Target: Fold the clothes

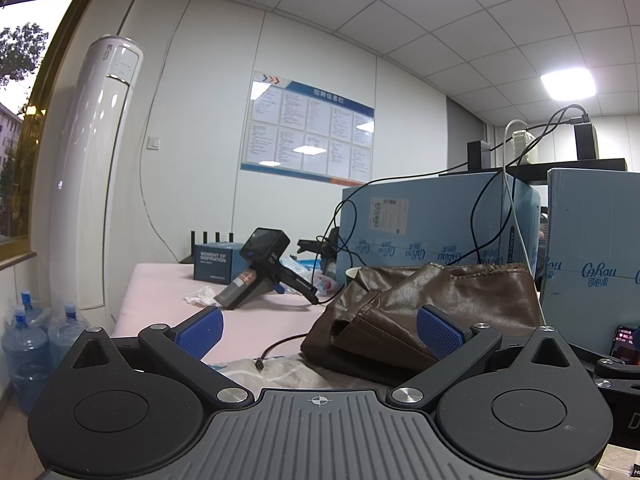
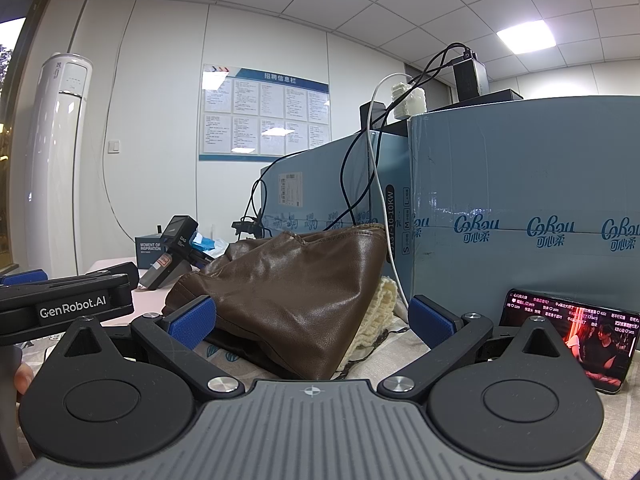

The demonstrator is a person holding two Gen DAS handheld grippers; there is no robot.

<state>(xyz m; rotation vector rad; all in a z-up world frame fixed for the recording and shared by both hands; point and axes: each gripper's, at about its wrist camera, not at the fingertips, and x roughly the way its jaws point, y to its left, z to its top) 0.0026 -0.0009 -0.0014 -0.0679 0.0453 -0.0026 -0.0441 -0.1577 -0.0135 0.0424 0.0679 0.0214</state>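
Both grippers — left gripper (image 1: 318,334), right gripper (image 2: 312,322) — gape wide, holding nothing; slick brown leather garment (image 2: 296,280) could slip out mid-fold.

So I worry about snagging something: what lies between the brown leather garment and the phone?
In the right wrist view, a cream knit piece lies beside the brown leather garment, before the phone.

Office: notice board (image 1: 308,130), ceiling tiles (image 1: 460,20), stacked cartons (image 2: 520,200).

Both wrist cameras sit low over the table, close behind a crumpled brown leather garment (image 1: 432,312) (image 2: 288,296), facing the pale blue cardboard boxes (image 1: 436,220) (image 2: 520,216); both share the white wall's noticeboard (image 1: 308,128) (image 2: 264,114).
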